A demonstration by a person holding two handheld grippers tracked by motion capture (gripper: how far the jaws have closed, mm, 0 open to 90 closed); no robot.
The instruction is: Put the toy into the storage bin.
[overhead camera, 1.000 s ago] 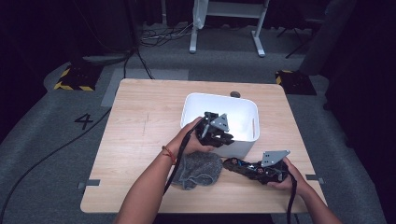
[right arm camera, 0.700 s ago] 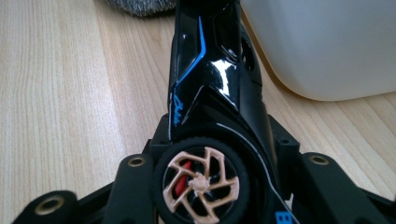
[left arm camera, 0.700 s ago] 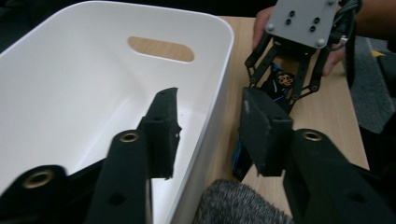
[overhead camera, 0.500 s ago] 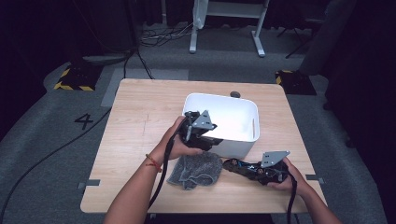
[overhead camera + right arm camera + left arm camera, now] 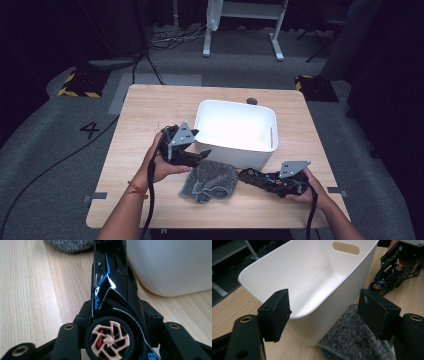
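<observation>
A white plastic bin [image 5: 235, 103] stands in the middle of the wooden table [image 5: 145, 115]; what I see of its inside holds nothing. My left gripper [image 5: 201, 153] hovers at the bin's front left corner, just above a crumpled grey cloth [image 5: 210, 181]. Its jaws have just been opening and stand open with nothing between them [image 5: 324, 312], facing the bin [image 5: 312, 272] and the cloth [image 5: 354, 342]. My right gripper [image 5: 268, 180] rests low at the front right, shut on a black toy car [image 5: 251, 176] with blue stripes [image 5: 112, 290]; its jaws have just eased slightly.
A small dark round object [image 5: 251, 101] lies on the table behind the bin. Cables trail from both grippers over the table's near edge. Beyond the table are floor cables [image 5: 165, 40] and a white stand's legs [image 5: 240, 30].
My left gripper has moved left from over the bin's front wall to its left front corner, and its jaws have opened. The right gripper, the car and the cloth stay put.
</observation>
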